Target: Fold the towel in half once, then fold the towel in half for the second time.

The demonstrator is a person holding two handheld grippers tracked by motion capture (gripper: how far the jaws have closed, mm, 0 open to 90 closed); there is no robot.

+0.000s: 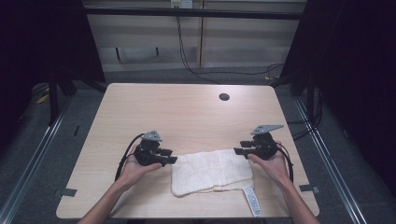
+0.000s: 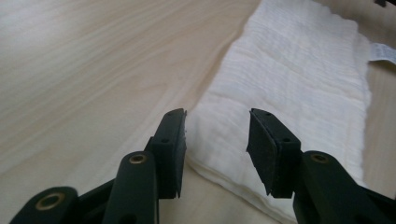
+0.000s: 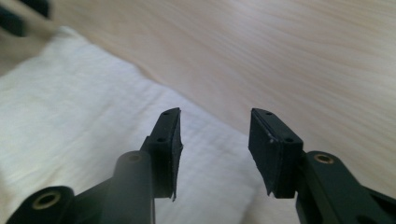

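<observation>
Evidently the folded towel (image 1: 212, 171) is laid flat near the table (image 1: 187, 112) edge at six o'clock. At its nine o'clock end the left gripper (image 1: 169, 156) is held with jaws apart, nothing clamped; at three o'clock the right gripper (image 1: 239, 149) likewise, seemingly poised for another fold.

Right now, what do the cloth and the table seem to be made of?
Cloth: probably soft woven cotton, cream, matte; fine crinkled ribs and a sewn label show. Table: likely wood-look laminate, pale and smooth; the grain lines look printed and the surface has a slight sheen.
</observation>
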